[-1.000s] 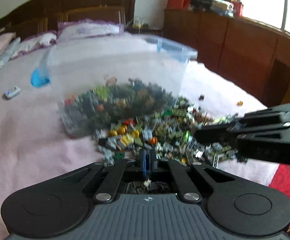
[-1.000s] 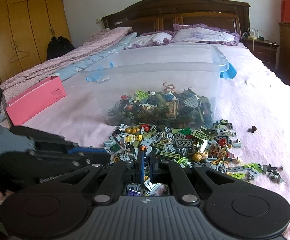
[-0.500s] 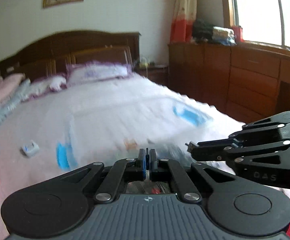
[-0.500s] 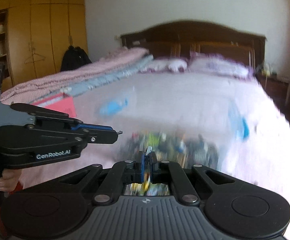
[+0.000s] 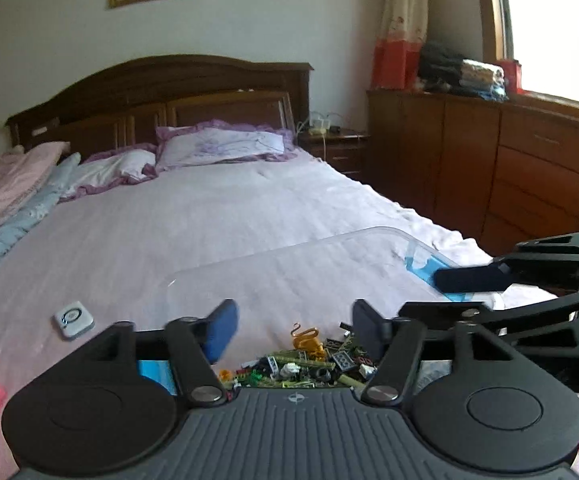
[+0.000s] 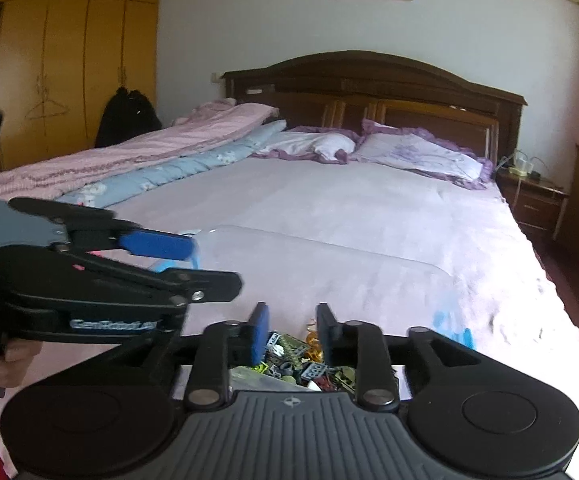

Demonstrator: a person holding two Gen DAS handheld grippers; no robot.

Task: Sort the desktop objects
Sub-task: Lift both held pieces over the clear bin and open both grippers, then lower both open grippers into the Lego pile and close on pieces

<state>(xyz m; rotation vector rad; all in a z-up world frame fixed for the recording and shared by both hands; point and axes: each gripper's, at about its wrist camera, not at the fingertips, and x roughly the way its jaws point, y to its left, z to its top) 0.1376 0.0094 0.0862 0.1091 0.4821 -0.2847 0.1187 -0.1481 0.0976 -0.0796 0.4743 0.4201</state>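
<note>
The small, many-coloured plastic building bricks (image 5: 309, 360) looked light, hard and slick, likely to squirt out of a careless pinch, so each would best be taken across its two flat sides, one piece at a time; the clear, thin-walled plastic storage bin (image 5: 369, 240) holding them would probably flex if taken by its rim. The bricks lay heaped in the near part of the bin on the pale pink bedsheet (image 5: 209, 220), mostly green, grey and black, with an orange-gold hooked piece (image 5: 305, 340) standing on top of the pile. The left gripper (image 5: 293, 328) hung above the heap with its blue-padded fingers (image 5: 221, 328) spread wide, grasping nothing. The right gripper (image 6: 291, 332) hovered close beside it over the same heap, its fingers parted and likewise empty.
</note>
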